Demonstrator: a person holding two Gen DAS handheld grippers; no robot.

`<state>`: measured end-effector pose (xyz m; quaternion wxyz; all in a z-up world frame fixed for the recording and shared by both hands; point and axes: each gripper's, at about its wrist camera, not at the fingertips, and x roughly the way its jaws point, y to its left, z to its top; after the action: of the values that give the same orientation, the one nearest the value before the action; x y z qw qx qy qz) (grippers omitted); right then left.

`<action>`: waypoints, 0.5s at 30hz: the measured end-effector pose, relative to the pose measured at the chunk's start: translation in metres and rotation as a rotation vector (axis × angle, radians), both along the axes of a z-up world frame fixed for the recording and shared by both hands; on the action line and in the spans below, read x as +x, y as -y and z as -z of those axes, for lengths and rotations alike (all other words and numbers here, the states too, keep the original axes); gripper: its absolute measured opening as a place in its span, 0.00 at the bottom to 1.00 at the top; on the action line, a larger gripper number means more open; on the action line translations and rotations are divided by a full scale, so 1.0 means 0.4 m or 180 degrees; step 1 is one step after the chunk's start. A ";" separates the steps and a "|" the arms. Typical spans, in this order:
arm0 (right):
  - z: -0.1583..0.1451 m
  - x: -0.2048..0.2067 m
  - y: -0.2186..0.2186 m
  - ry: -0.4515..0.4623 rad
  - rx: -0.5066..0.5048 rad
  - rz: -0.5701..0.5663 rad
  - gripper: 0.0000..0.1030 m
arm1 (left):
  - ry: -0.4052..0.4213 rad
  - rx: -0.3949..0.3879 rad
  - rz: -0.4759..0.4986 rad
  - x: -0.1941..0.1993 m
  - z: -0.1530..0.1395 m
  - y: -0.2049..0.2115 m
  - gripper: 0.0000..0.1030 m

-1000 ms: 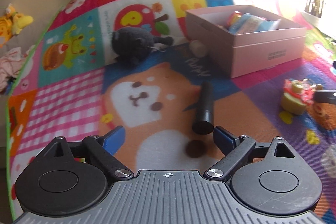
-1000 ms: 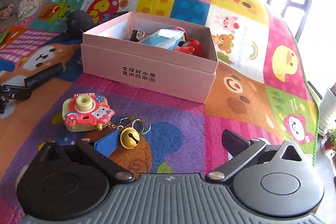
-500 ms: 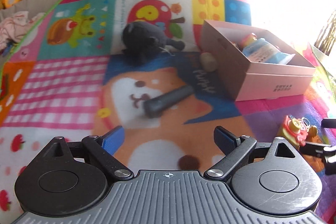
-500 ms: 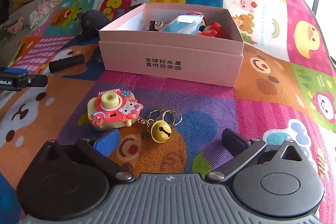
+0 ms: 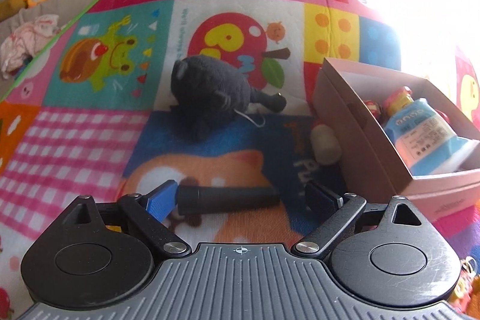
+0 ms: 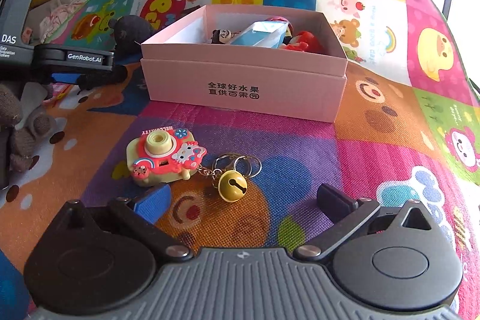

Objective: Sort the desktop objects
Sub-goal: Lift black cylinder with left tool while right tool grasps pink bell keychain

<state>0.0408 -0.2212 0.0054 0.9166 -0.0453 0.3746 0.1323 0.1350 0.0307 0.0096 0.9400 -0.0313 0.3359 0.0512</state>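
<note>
Clearly "GenRobot.AI" on left hand-held gripper [image 6: 90, 75], apart; right hand-held gripper [image 6: 243, 200] apart.

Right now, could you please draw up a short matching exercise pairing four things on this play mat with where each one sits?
Things:
1. black cylinder
2. blue-and-white pouch
3. pink-and-yellow toy camera keychain
4. dark grey plush toy

Places:
A. inside the pink cardboard box
B. on the mat, ahead of the right gripper
C. on the red apple print
D. lying crosswise between the left gripper fingers

Pairs: 1-D, 2-A, 3-B, 4-C
</note>
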 end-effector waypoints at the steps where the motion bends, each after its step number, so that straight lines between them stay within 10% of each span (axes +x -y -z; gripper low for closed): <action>1: 0.000 0.000 0.000 0.0000 0.0000 0.0001 1.00 | -0.0007 0.0045 -0.0028 0.011 0.002 0.002 0.86; 15: -0.001 -0.002 0.001 0.0003 0.0001 -0.0008 1.00 | -0.0037 0.0161 0.0681 -0.154 0.000 0.024 0.77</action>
<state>0.0401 -0.2216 0.0059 0.9166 -0.0458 0.3741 0.1335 0.0733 0.0211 0.0096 0.9386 0.0287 0.3413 -0.0408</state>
